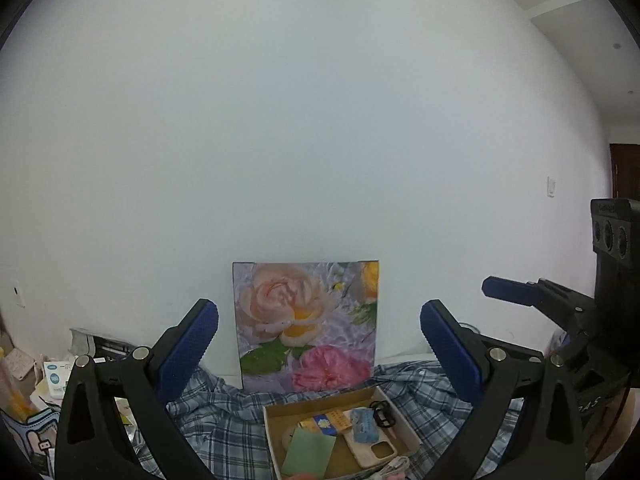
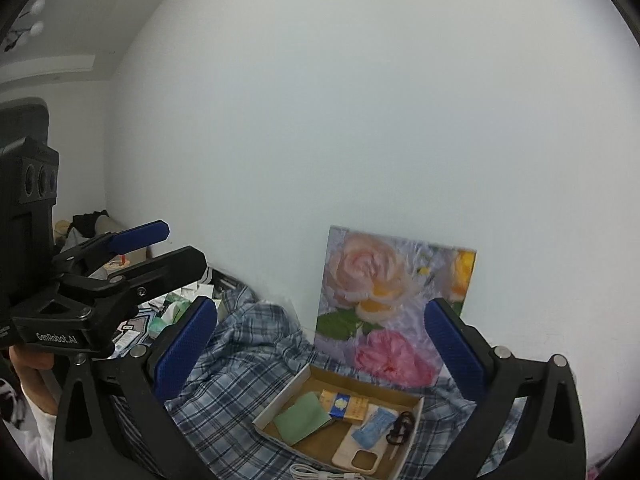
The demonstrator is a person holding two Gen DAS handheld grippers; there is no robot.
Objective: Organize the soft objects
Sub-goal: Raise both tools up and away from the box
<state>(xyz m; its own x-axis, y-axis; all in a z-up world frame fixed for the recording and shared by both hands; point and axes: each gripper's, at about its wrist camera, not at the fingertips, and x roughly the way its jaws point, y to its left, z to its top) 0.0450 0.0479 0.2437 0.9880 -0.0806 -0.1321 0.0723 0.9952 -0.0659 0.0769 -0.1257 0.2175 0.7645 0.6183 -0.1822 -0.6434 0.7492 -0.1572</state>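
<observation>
I hold both the left gripper [image 1: 319, 346] and right gripper [image 2: 321, 342], jaws spread and empty, above the cardboard box [image 2: 414, 426] at lower centre; "GenRobot.AI" reads left.

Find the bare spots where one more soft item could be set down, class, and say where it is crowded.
Free: plaid cloth left of the cardboard box, and the box floor between green cloth and phone case. Crowded: the box's right half and the clutter beside the left gripper.
</observation>
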